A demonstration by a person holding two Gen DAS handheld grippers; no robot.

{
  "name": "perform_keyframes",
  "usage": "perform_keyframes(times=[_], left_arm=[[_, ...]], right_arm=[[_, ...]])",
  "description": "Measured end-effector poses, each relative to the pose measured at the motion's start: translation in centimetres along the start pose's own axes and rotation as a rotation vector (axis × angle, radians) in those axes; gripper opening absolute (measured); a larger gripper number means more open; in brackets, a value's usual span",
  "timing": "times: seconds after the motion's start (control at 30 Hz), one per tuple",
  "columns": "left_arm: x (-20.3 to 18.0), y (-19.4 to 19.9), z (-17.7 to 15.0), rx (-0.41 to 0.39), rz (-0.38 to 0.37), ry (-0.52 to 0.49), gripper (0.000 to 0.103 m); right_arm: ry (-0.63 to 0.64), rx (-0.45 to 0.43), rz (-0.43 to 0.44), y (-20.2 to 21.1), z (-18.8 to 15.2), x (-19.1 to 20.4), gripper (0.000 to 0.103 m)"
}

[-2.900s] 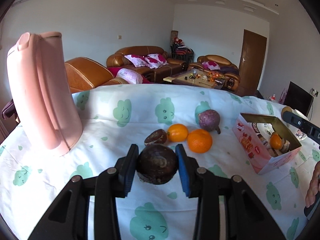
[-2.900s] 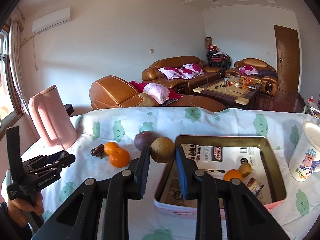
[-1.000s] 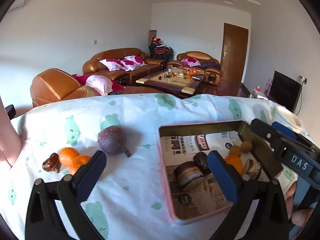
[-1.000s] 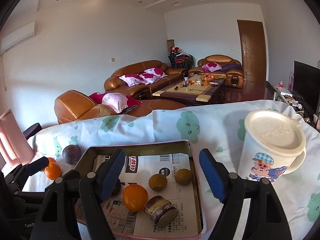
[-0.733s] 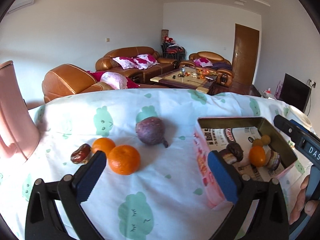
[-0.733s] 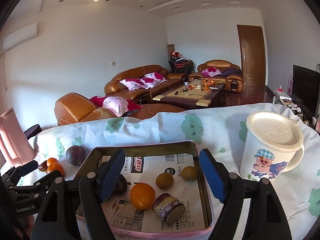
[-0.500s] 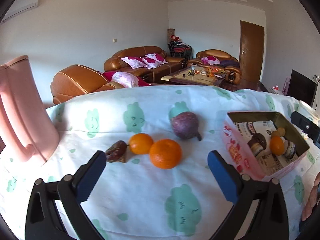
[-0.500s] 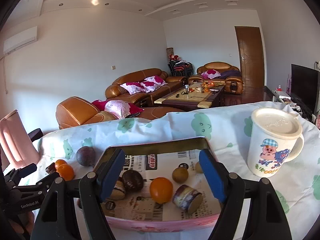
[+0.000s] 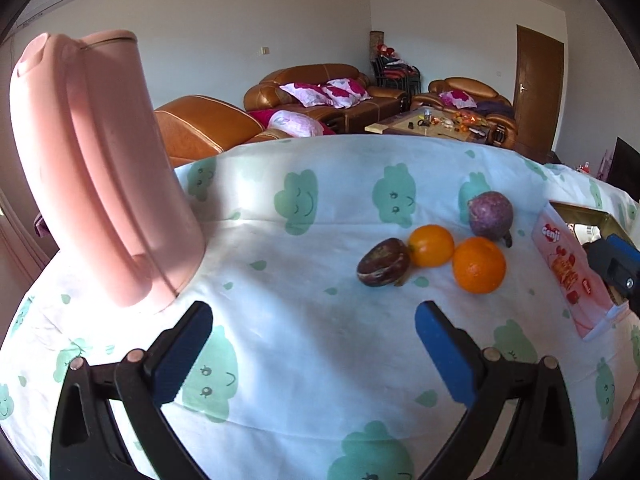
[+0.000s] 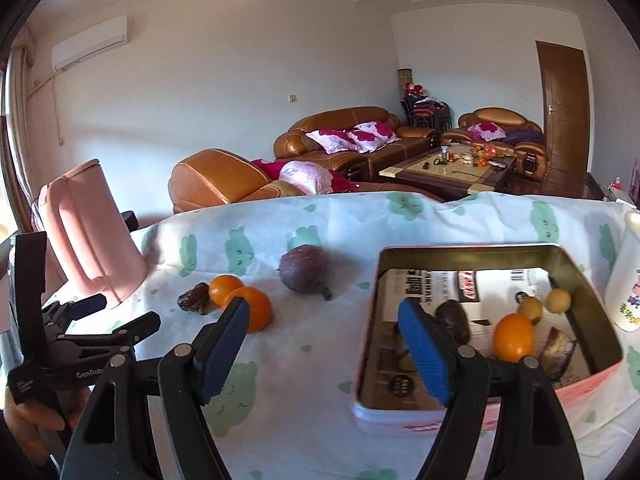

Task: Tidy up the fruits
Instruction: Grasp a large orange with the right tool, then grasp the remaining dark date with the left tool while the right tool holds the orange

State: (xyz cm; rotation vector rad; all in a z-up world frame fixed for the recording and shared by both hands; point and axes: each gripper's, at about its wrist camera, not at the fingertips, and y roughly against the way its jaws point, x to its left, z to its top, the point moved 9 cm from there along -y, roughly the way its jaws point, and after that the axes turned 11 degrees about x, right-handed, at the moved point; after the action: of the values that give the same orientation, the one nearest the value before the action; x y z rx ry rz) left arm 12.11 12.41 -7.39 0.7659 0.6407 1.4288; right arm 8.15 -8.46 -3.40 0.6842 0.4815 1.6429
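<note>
On the cloud-print tablecloth lie a brown date-like fruit (image 9: 383, 262), a small orange (image 9: 431, 245), a bigger orange (image 9: 478, 265) and a purple passion fruit (image 9: 490, 215). My left gripper (image 9: 314, 344) is open and empty, just short of them. The pink tin (image 10: 372, 336) holds an orange (image 10: 513, 337), a dark fruit (image 10: 453, 320), two small yellow-brown fruits (image 10: 530, 309) and a round brown piece (image 10: 558, 351). My right gripper (image 10: 324, 350) is open and empty over the tin's left edge. The same loose fruits show to its left (image 10: 256, 307).
A tall pink kettle (image 9: 100, 168) stands at the table's left. A white cartoon mug (image 10: 628, 276) stands right of the tin. The left gripper also shows in the right wrist view (image 10: 80, 332), held by a hand. Sofas and a coffee table lie beyond the table.
Both grippers dropped their fruit into the tin and opened. The left gripper has swung left, back to the loose fruits. The right gripper has shifted left off the tin's middle.
</note>
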Motion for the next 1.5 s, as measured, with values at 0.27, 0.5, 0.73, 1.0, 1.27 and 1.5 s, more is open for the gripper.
perform_keyframes(times=[0.27,0.5,0.73,1.0,1.27,1.5], left_arm=[[0.7,-0.8,-0.4,0.049,0.026,0.001,0.103],[1.2,-1.2,-0.2,0.062,0.04,0.005,0.103],[1.4,-1.4,-0.2,0.067,0.041,0.014,0.103],[0.3,-0.8,0.1,0.036,-0.028,-0.001,0.103],[-3.1,-3.2,3.2,0.076,-0.108,-0.057,0.09],[-4.1,-7.4,3.9,0.203,-0.103,-0.083,0.073]], right_arm=[[0.063,0.142,0.024,-5.4,0.0,5.1,0.078],[0.03,0.307,0.022,-10.5,-0.5,5.7,0.078],[0.032,0.338,0.034,-10.8,-1.1,5.5,0.049],[0.081,0.21,0.054,-4.6,-2.8,5.4,0.049],[0.096,0.126,0.025,-1.4,-2.6,4.0,0.049],[0.041,0.154,0.041,-2.5,-2.3,2.3,0.049]])
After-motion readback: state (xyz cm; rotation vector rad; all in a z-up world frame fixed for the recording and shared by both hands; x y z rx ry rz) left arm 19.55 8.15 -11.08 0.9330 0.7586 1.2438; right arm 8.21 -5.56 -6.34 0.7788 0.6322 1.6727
